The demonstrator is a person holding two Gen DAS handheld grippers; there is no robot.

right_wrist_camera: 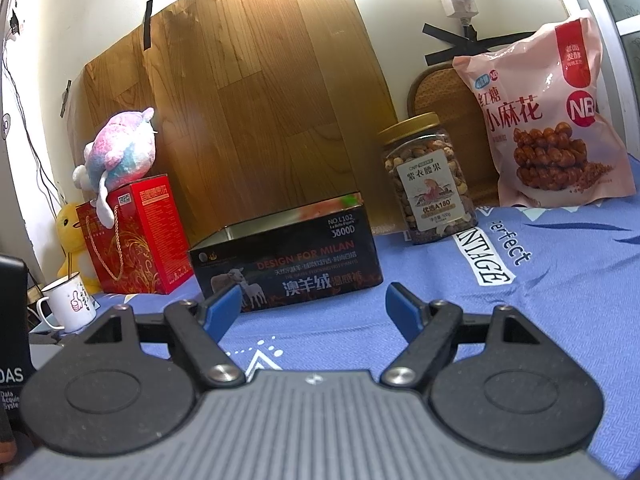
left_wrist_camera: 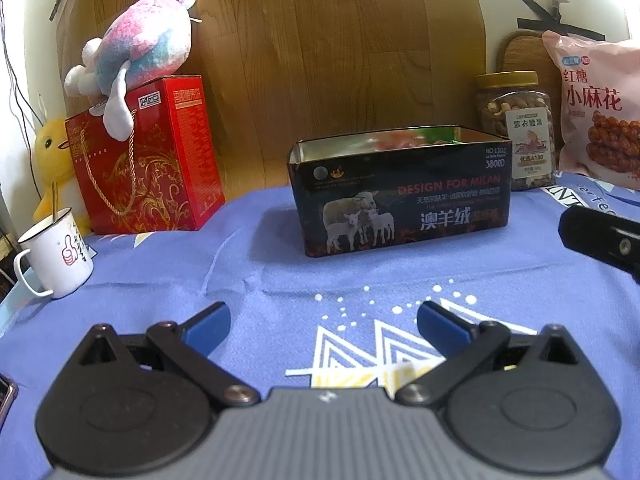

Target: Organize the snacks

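An open black tin box (left_wrist_camera: 400, 192) with sheep pictures stands on the blue cloth; its shiny inside reflects colourful contents I cannot make out. It also shows in the right wrist view (right_wrist_camera: 288, 256). My left gripper (left_wrist_camera: 324, 326) is open and empty, low over the cloth in front of the tin. My right gripper (right_wrist_camera: 314, 306) is open and empty, in front of and right of the tin; part of it shows in the left view (left_wrist_camera: 600, 240). A clear jar of nuts (right_wrist_camera: 430, 184) and a pink snack bag (right_wrist_camera: 548, 120) stand at the back right.
A red gift box (left_wrist_camera: 148, 160) with a plush toy (left_wrist_camera: 136, 48) on top stands at the back left, a yellow plush duck (left_wrist_camera: 52, 160) beside it. A white mug (left_wrist_camera: 56, 256) sits at the left edge. A wooden board (right_wrist_camera: 260, 100) leans on the wall.
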